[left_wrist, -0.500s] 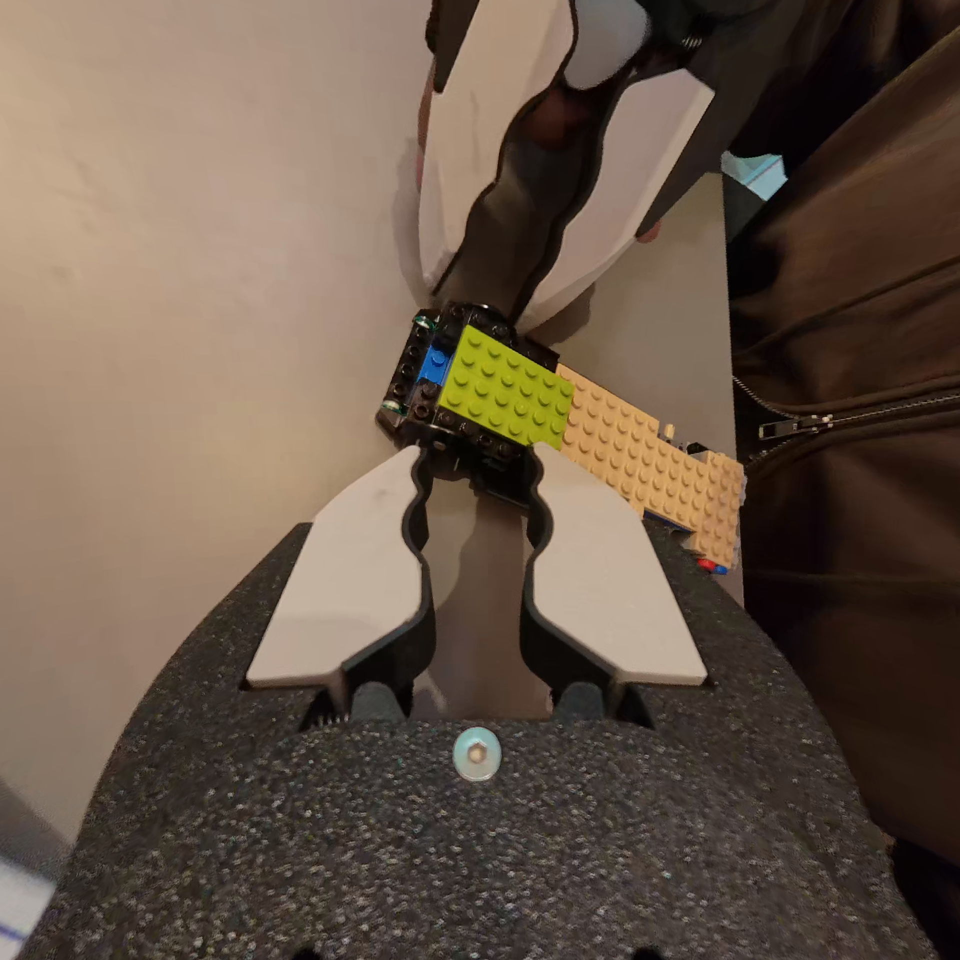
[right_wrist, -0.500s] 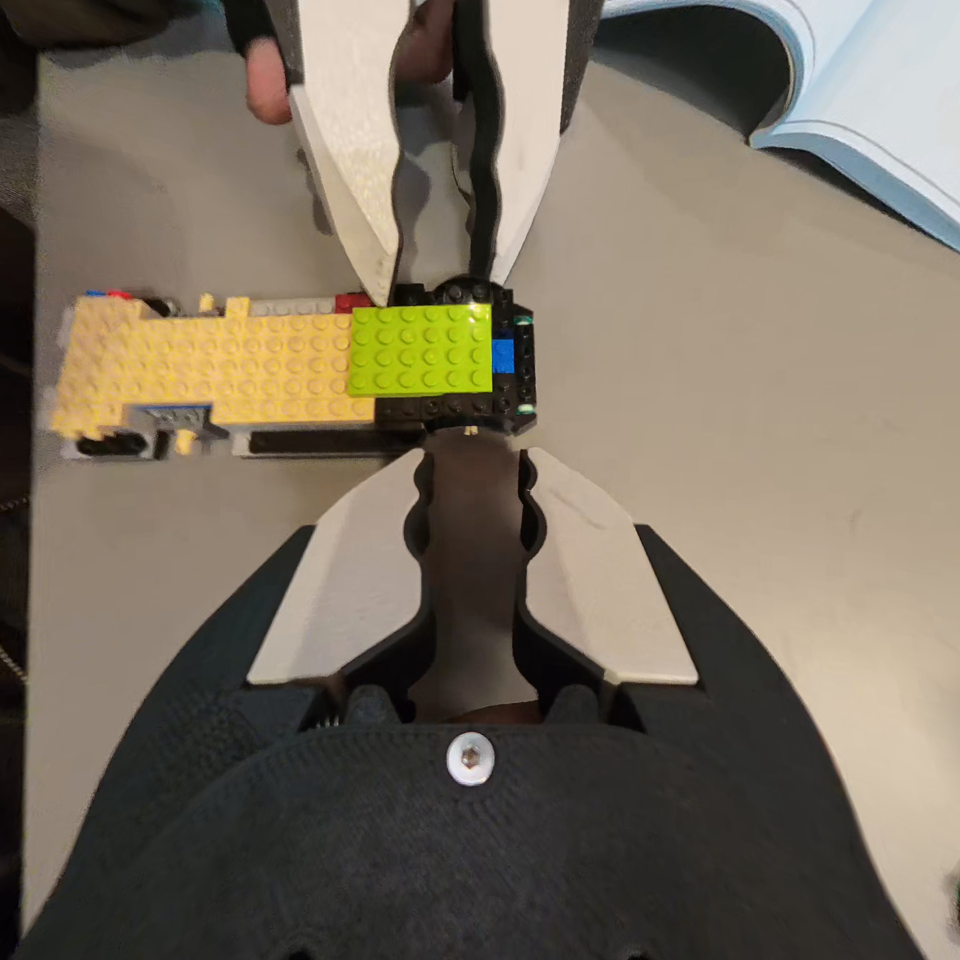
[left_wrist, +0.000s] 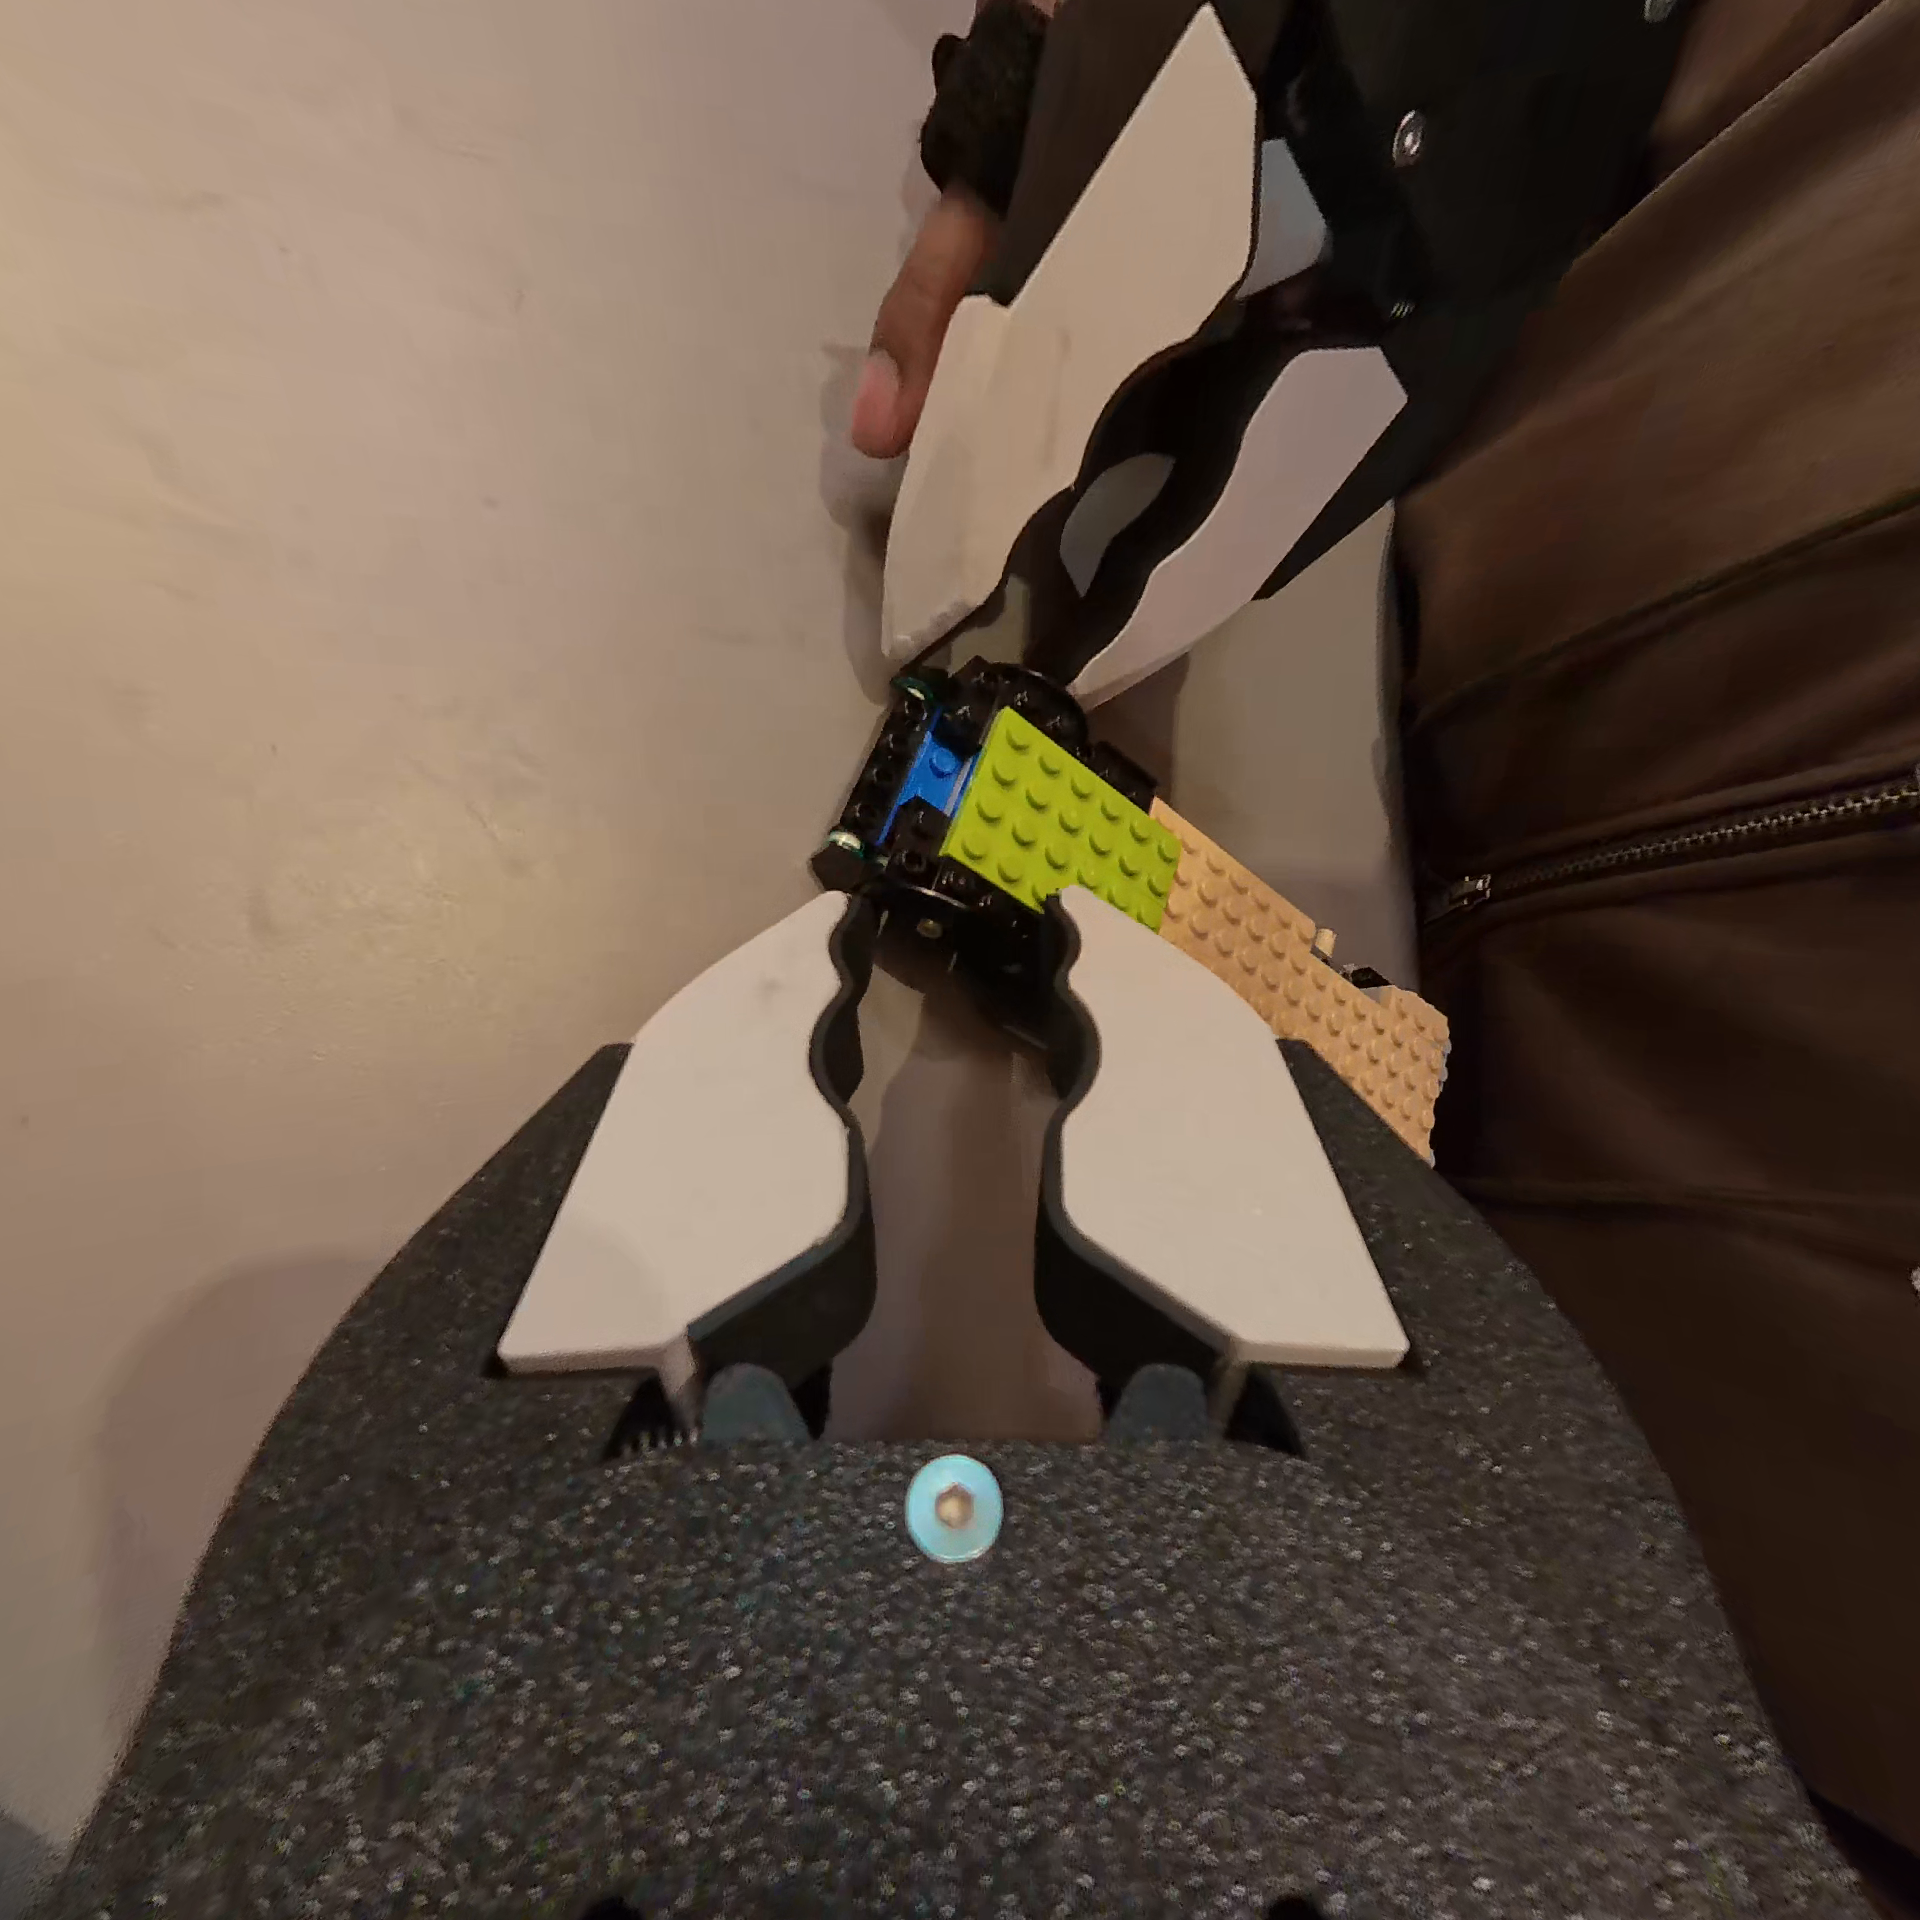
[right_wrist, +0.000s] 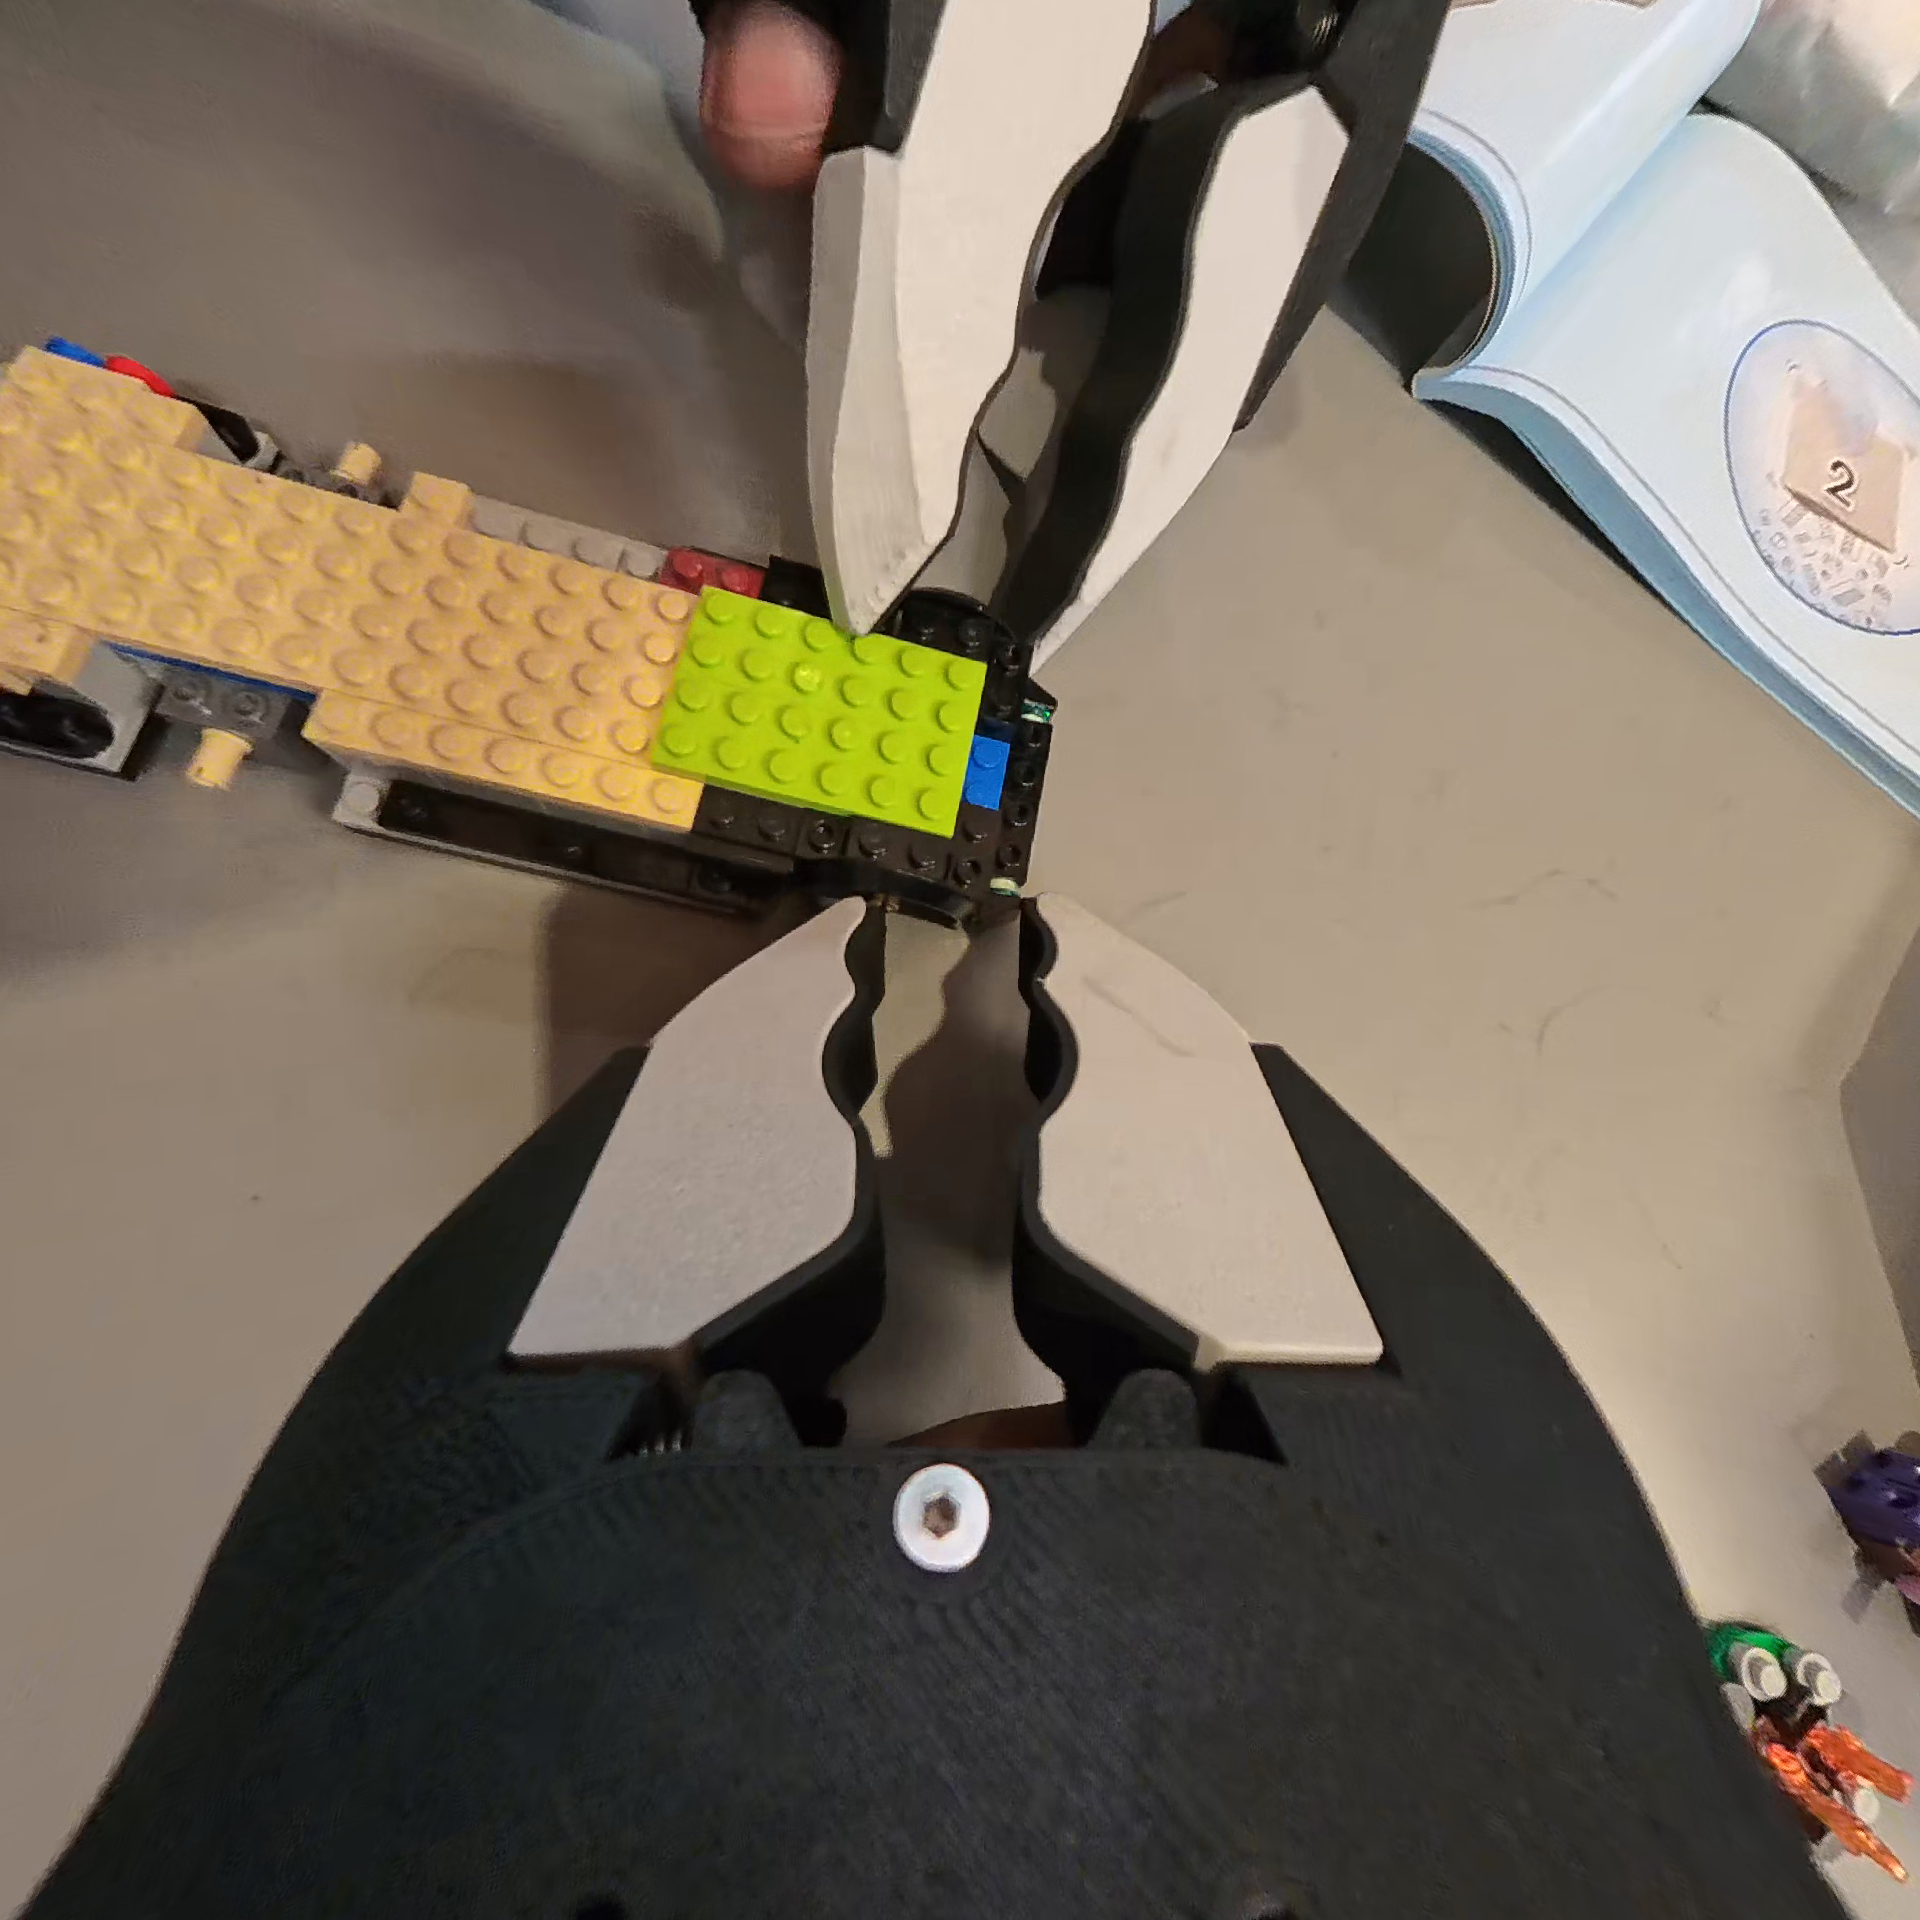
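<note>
A long brick model lies on the grey table, with tan plates (right_wrist: 343, 613) and a lime plate (right_wrist: 821, 717) on its black front end. It also shows in the left wrist view (left_wrist: 1060, 821). My left gripper (left_wrist: 951, 914) is shut on a black wheel (left_wrist: 935, 935) at the side of that front end. It shows from the other side in the right wrist view (right_wrist: 951, 623). My right gripper (right_wrist: 951, 909) is open at the opposite side. Its tips just reach the black wheel (right_wrist: 925, 902) there, with a gap at the right pad. It shows in the left wrist view (left_wrist: 997, 665) too.
An open pale blue booklet (right_wrist: 1662, 364) lies at the far right. Small loose pieces, purple (right_wrist: 1881, 1507) and orange-green (right_wrist: 1808, 1714), lie at the right edge. A person's brown jacket (left_wrist: 1662, 727) fills the right of the left wrist view, and a finger (left_wrist: 914, 343) shows by the right gripper. Across from one pair of fingers to the other is roughly 5 cm.
Both grippers' jaws have narrowed, the right more. The model's front end has turned a little in view. The left gripper keeps its hold on the wheel.
</note>
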